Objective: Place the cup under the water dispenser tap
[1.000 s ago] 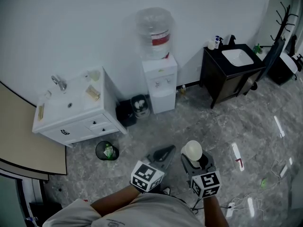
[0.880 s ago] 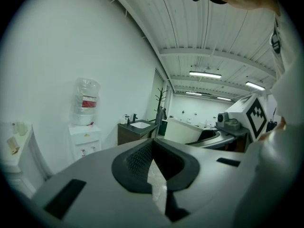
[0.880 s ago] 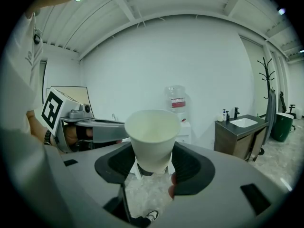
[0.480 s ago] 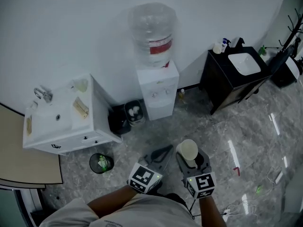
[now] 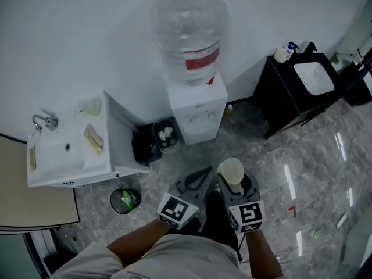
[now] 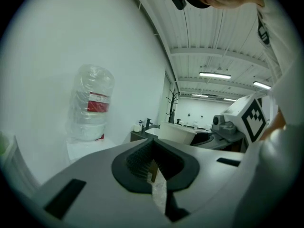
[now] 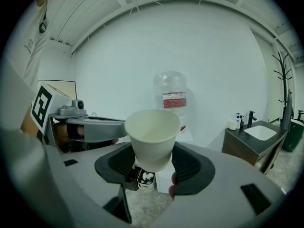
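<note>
We hold the cup (image 5: 232, 171) upright between the right gripper's (image 5: 236, 183) jaws, pads on its lower wall. The left gripper (image 5: 200, 176), just beside it, is nearly closed and empty. The water dispenser (image 5: 196, 106) stands well ahead of both. We judge pickup done, with approach and placing left.

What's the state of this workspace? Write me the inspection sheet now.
Surface: glossy grey stone-pattern floor with light glare on it.
Job's things: paper cup upright in the right gripper; white water dispenser with its bottle stands against the wall ahead; the cup is not yet under the tap.
Clutter: two small bins beside the dispenser; round bin with green waste on the floor.
Grippers: right gripper fingers closed on the paper cup; left gripper fingers together, empty.
Cables: thin pale cable on the floor, lower right.
Surroundings: white sink vanity at left, dark sink vanity at right, white wall.
</note>
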### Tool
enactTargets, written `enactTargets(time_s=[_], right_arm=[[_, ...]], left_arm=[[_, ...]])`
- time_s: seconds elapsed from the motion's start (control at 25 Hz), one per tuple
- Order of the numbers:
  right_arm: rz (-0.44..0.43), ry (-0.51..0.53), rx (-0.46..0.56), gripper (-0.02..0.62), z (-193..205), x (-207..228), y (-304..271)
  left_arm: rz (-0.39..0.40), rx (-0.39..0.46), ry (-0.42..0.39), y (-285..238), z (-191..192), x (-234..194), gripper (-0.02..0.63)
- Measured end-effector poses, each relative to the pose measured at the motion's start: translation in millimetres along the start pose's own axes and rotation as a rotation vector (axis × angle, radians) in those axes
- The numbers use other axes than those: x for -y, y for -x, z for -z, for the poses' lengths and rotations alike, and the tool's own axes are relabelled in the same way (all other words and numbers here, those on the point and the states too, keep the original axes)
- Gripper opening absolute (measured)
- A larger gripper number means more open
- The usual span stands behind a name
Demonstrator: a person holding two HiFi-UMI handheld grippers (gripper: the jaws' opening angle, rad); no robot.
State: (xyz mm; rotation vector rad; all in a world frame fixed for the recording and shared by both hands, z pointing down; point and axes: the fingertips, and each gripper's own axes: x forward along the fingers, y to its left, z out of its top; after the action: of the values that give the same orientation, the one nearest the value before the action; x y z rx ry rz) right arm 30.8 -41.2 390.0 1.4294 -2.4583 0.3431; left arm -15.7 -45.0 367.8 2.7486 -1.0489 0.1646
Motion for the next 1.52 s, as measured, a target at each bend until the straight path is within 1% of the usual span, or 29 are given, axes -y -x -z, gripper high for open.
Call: enactTargets(time_s=[0.12,0.24,0.36,0.48,0.6,0.72,0.84,0.96,1.08,1.28,1.4,1.52], right_arm=[[-0.030,0.009,-0.033,0.245,5,24,-38],[-0.058,0.032,-0.029,0.245,4,53,-78],[-0.100,0.049,-0.038,0.245,12,82,-120],[-0.129,0.071,-0.063,0.245,32,107,-158],[-0.144,0.078,-0.088,0.245,62,123,-194],[-0.139,0.085,-0.112,0.245,100,135,-230],[-0.117,0.091,-0.142,0.245,145,139,-263],[-0.099,0.105,-0.150,0.245,193,147,-299],[-0.080,0.129,-0.177,0.245,250,157,-332],[-0.079,0.129,-0.241,0.245,336,167,-387],[-0.105,0.166,-0.260,0.245,368,167,-422],[-0.111,0.188,-0.255,0.245,385,170,-450]], left_arm=[[-0.028,0.013,0.004,-33,0,-27,0.005],[-0.049,0.029,0.005,-69,-4,-50,0.005],[-0.071,0.035,0.007,-106,-8,-74,0.005],[-0.103,0.038,0.026,-136,-7,-96,0.005],[-0.123,0.018,0.057,-158,9,-116,0.005],[-0.123,0.004,0.092,-179,32,-133,0.005],[-0.100,-0.028,0.124,-190,66,-146,0.005],[-0.074,-0.064,0.122,-201,110,-157,0.005],[-0.054,-0.092,0.122,-211,152,-164,0.005],[-0.049,-0.152,0.129,-219,211,-184,0.005],[-0.061,-0.174,0.134,-222,235,-197,0.005],[-0.063,-0.189,0.130,-225,251,-205,0.005]])
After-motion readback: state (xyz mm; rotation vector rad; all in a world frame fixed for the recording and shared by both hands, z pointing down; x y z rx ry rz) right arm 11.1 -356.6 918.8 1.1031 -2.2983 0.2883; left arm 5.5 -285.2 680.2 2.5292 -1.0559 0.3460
